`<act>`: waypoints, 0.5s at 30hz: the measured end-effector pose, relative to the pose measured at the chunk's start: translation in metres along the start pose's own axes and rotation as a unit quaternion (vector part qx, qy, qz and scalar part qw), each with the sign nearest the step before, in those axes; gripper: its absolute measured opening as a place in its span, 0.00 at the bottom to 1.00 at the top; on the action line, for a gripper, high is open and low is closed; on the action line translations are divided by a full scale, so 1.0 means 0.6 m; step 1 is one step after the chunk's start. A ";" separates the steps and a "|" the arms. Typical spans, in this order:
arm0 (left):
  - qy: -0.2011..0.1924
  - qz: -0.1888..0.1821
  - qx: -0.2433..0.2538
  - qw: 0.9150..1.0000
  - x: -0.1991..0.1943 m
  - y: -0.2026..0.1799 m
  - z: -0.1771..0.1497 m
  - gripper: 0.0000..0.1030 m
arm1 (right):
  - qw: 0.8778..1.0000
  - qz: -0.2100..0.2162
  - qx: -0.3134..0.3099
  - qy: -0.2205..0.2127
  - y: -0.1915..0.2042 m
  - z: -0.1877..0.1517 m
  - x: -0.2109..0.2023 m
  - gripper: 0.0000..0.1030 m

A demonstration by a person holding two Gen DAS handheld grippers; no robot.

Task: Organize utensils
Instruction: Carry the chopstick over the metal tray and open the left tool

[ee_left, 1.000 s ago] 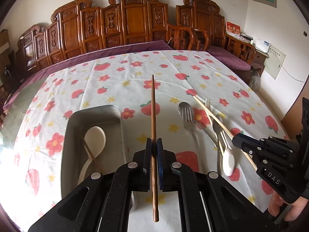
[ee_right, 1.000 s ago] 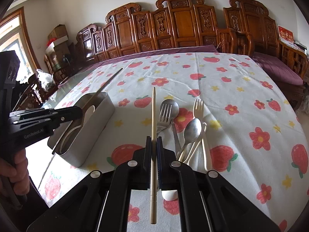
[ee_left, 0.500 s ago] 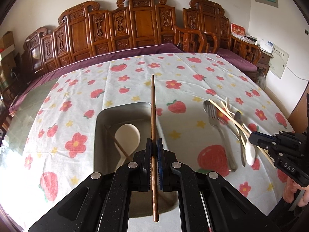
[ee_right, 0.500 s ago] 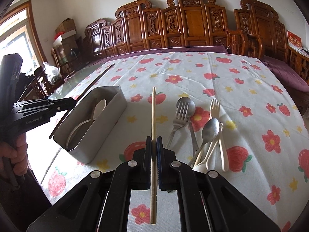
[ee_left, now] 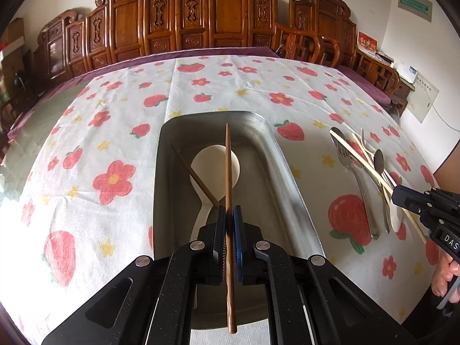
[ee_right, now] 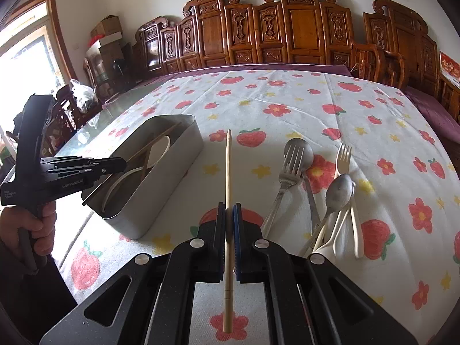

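1. The left gripper (ee_left: 229, 221) is matte black with a fine speckled finish; two long arms run forward to flat fingers.
2. Its right-hand finger pad (ee_left: 237, 244) is blue and finely ribbed; the other is black.
3. Round silver screw heads (ee_left: 197, 246) sit at the linkage joints, four across.
4. The right gripper (ee_right: 229, 221) has the same build: black speckled arms, silver screws, one blue pad.
5. From the side, the left gripper's body reads "GenRobot.AI" (ee_right: 72, 184) in white letters.
6. The right one's side shows white letters "DAS" (ee_left: 450, 241).
7. Each has a black pistol handle (ee_right: 28, 132).
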State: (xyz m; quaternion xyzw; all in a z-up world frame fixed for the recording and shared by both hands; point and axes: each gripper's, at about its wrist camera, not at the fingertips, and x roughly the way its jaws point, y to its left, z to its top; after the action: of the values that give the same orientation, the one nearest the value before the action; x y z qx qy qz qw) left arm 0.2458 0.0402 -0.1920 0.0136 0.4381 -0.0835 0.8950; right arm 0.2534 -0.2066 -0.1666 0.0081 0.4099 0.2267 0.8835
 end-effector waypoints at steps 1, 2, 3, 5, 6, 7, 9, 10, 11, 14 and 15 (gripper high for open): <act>0.002 0.000 0.000 1.000 0.003 0.001 0.000 0.04 | 1.000 0.000 -0.001 0.001 0.001 -0.001 0.000 0.06; 0.003 0.000 0.000 1.000 0.005 0.000 0.001 0.04 | 1.000 -0.001 -0.001 0.002 0.001 -0.002 0.001 0.06; 0.004 -0.001 -0.001 1.000 0.007 0.000 0.002 0.04 | 1.000 -0.001 -0.002 0.002 0.001 -0.003 0.001 0.06; 0.004 -0.004 -0.002 1.000 0.009 -0.002 0.004 0.04 | 1.000 -0.002 -0.002 0.004 0.000 -0.005 0.001 0.06; 0.004 -0.005 -0.002 1.000 0.010 -0.003 0.004 0.04 | 1.000 -0.002 -0.002 0.004 0.001 -0.006 0.001 0.06; 0.005 -0.005 -0.003 1.000 0.011 -0.003 0.005 0.04 | 1.000 -0.002 -0.002 0.005 0.001 -0.008 0.001 0.06; 0.006 -0.009 -0.003 1.000 0.012 -0.005 0.005 0.04 | 1.000 -0.004 -0.003 0.006 0.003 -0.010 0.002 0.06; 0.006 -0.009 -0.003 1.000 0.012 -0.005 0.006 0.04 | 1.000 -0.004 -0.003 0.007 0.004 -0.011 0.003 0.06; 0.004 -0.007 -0.003 1.000 0.010 -0.005 0.006 0.04 | 1.000 -0.005 -0.003 0.008 0.005 -0.013 0.003 0.06; -0.003 -0.011 -0.007 1.000 0.001 -0.001 0.010 0.04 | 1.000 -0.007 -0.004 0.009 0.009 -0.015 0.003 0.06; -0.007 -0.011 -0.009 1.000 -0.002 0.001 0.011 0.04 | 1.000 -0.007 -0.003 0.009 0.011 -0.015 0.002 0.06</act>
State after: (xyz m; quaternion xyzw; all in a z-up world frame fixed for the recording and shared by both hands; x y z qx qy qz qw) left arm 0.2504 0.0402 -0.1869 -0.0001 0.4330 -0.0894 0.8970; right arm 0.2448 -0.2020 -0.1721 0.0007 0.4175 0.2218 0.8812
